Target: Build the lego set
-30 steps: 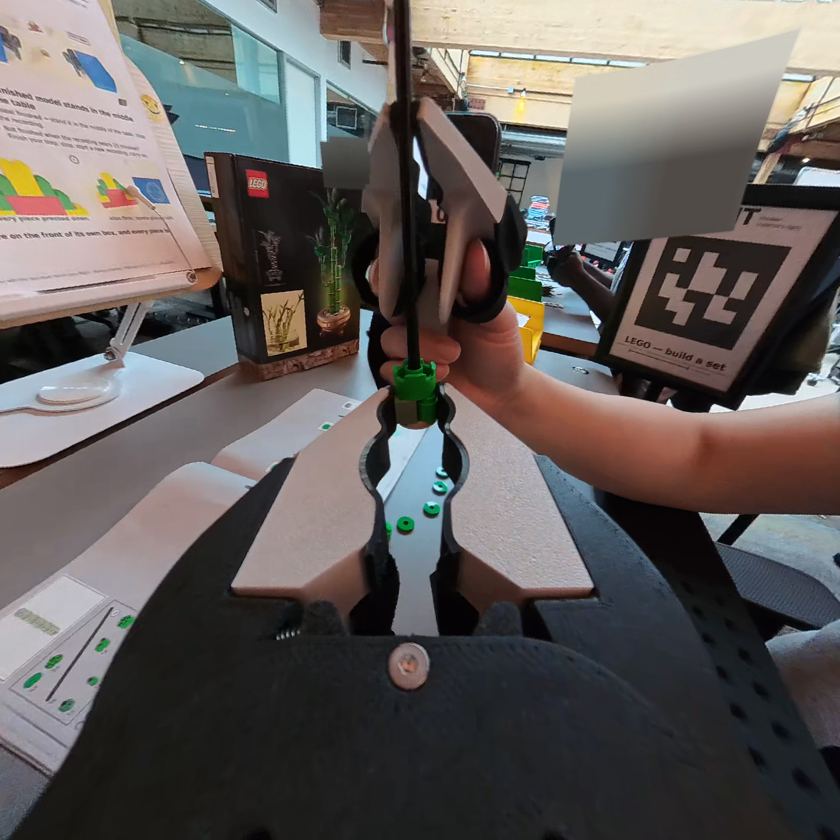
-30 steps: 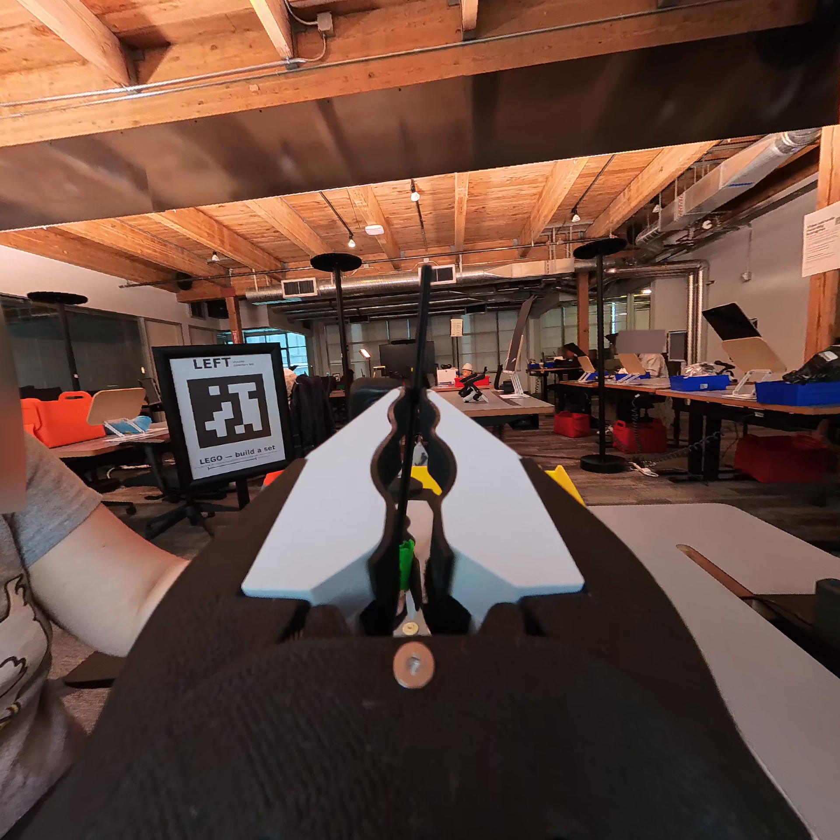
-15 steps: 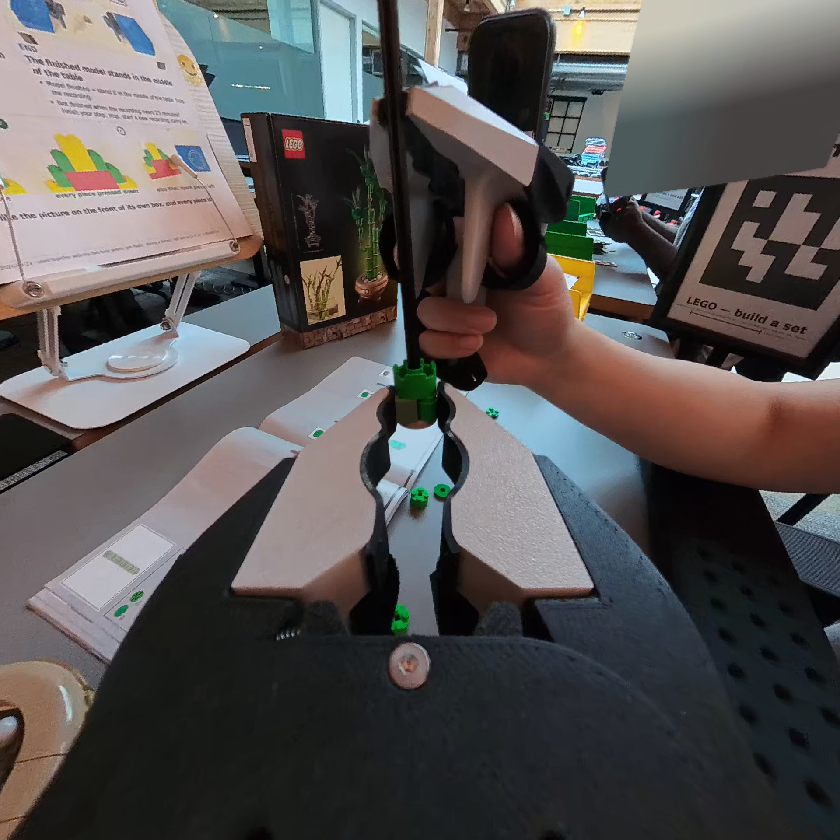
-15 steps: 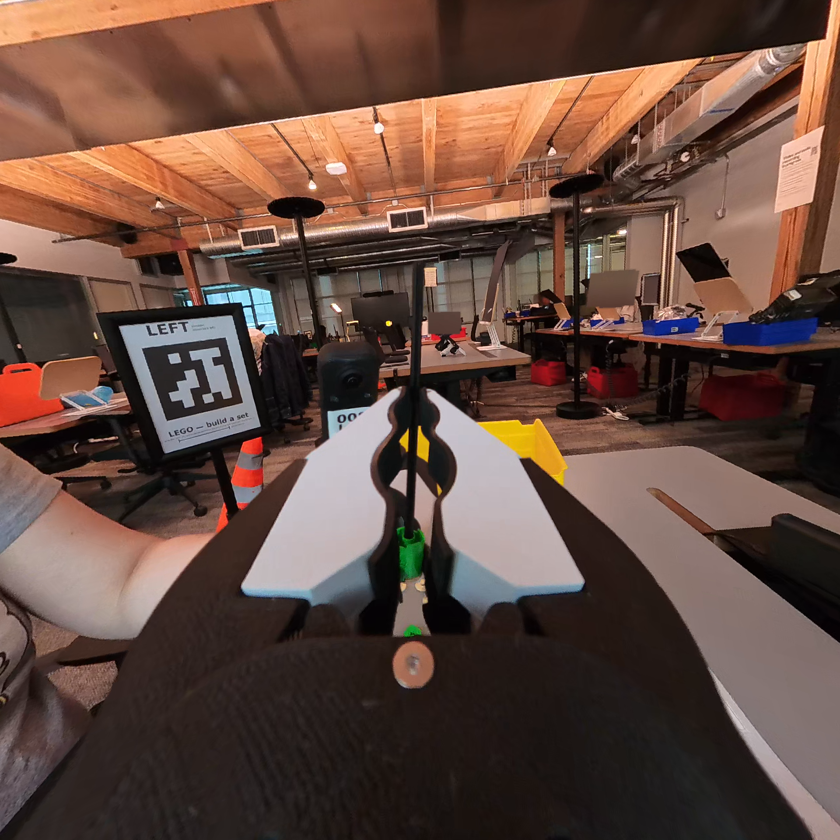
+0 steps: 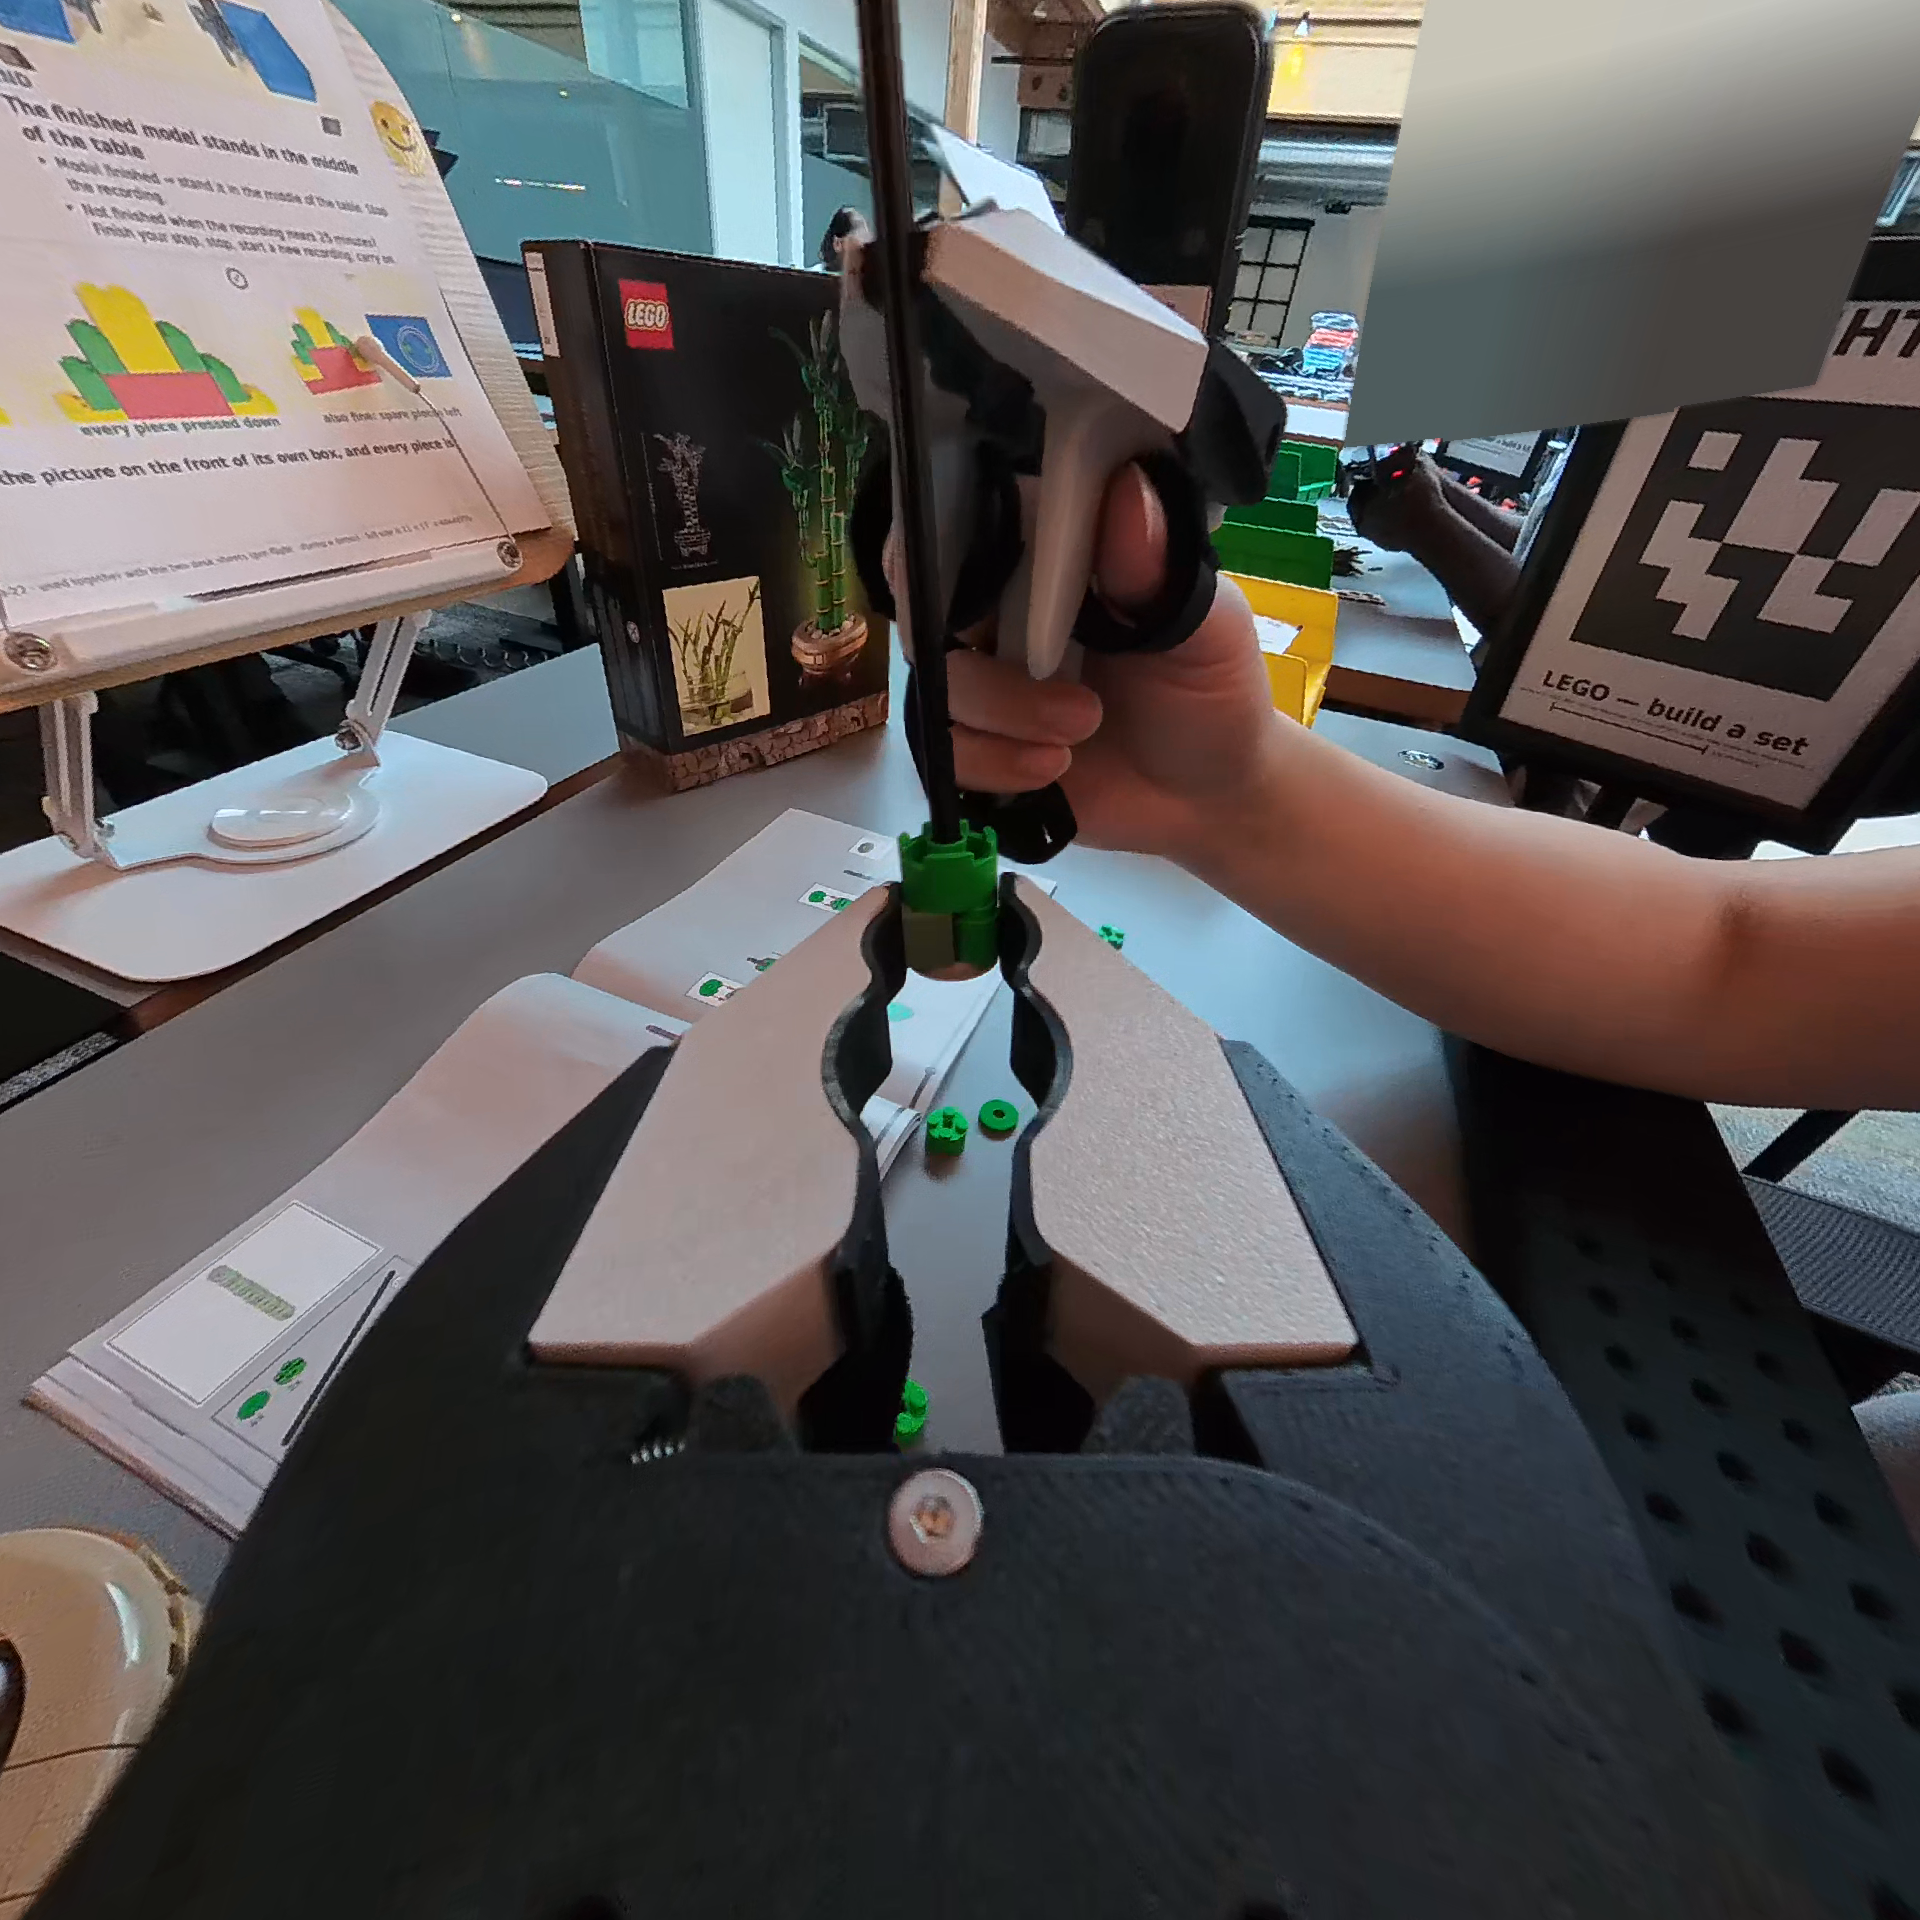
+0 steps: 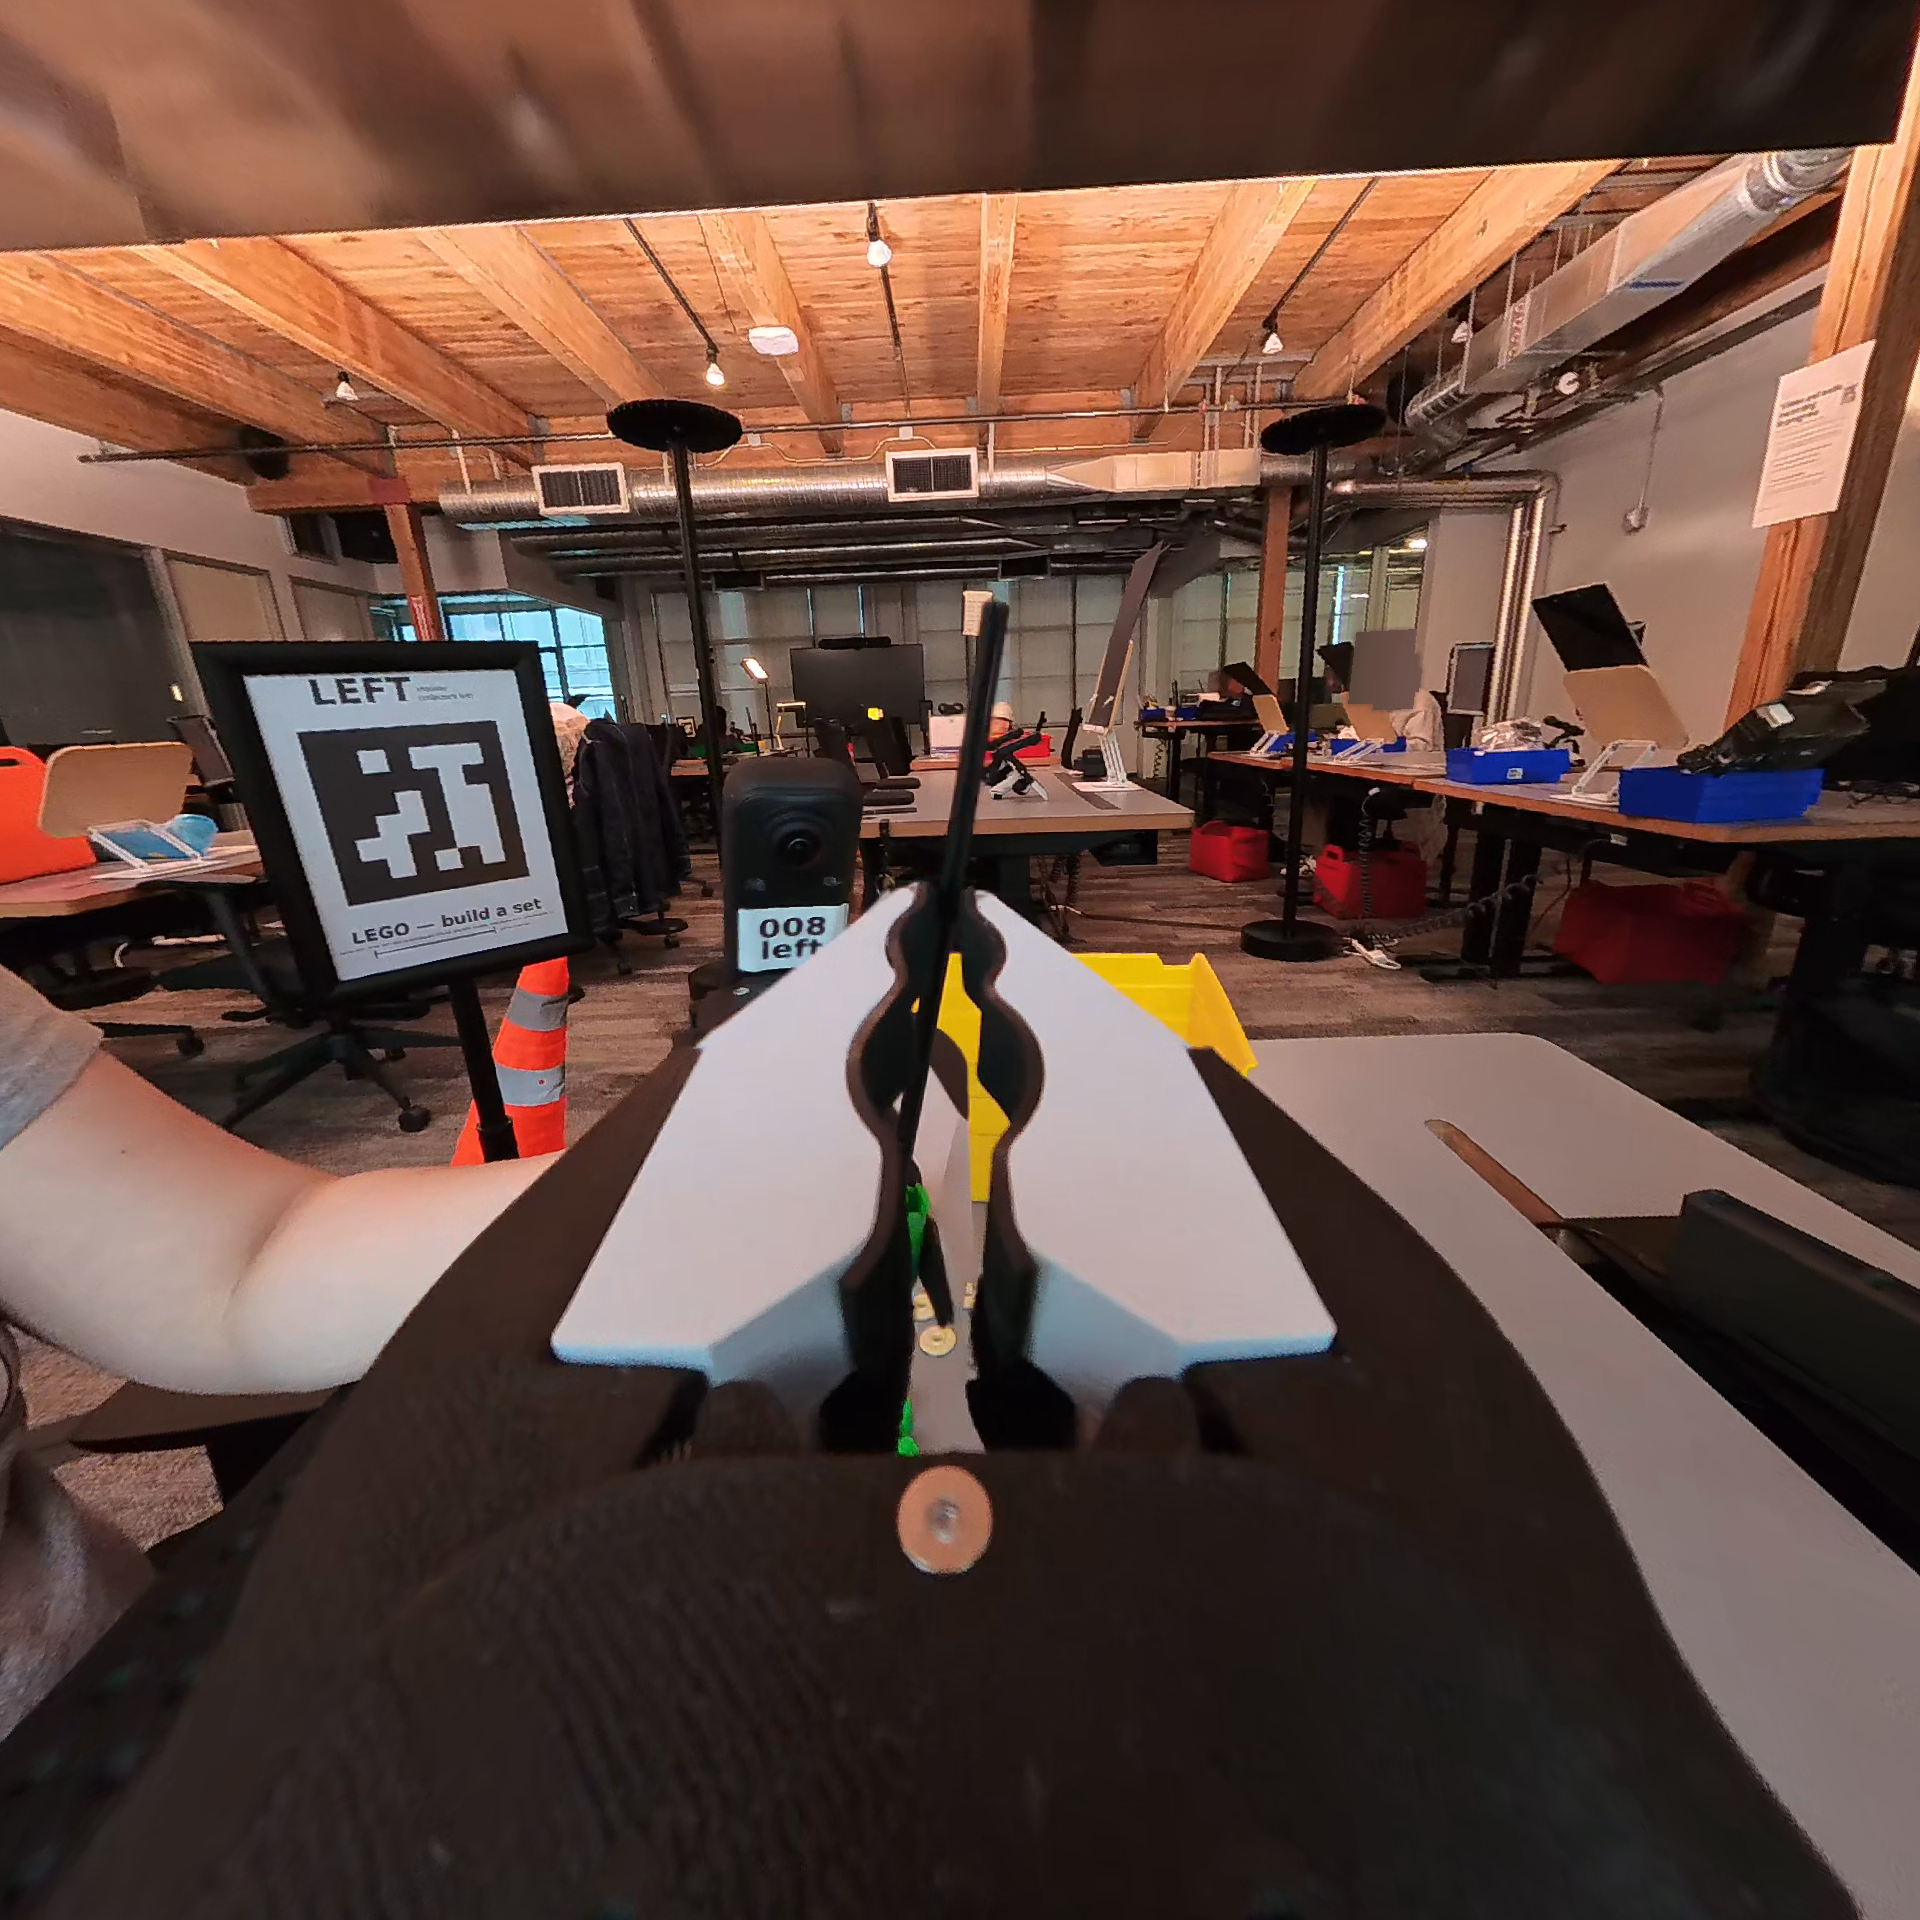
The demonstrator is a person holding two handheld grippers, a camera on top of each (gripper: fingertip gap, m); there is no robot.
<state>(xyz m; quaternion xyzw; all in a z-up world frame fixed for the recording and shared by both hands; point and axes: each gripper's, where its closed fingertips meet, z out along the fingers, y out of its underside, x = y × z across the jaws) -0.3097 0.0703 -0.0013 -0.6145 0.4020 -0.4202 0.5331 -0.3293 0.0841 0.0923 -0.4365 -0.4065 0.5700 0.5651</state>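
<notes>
My left gripper (image 5: pixel 945 925) is shut on a green round stack (image 5: pixel 948 883) threaded on a thin black rod (image 5: pixel 904 436), held above the table. The rod rises to my right gripper (image 5: pixel 935 343), which a hand holds upright just above the stack. In the right wrist view my right gripper (image 6: pixel 943 912) is shut on the rod (image 6: pixel 971 769), which slants between the jaws. The green stack (image 6: pixel 914 1216) shows low in the gap. Loose green round pieces (image 5: pixel 945 1127) lie on the table below.
An open instruction booklet (image 5: pixel 312 1247) lies at the left. The set's box (image 5: pixel 727 499) and a sheet stand (image 5: pixel 239 312) are behind it. A yellow bin (image 5: pixel 1288 644), a marker sign (image 5: pixel 1714 582) and a beige round object (image 5: pixel 62 1662) are also in view. Spacing between my two grippers at the tips: around 9 cm.
Both grippers keep their hold. The left wrist view has tipped down, so more of the table and booklet shows. In the right wrist view the rod now slants right at its top.
</notes>
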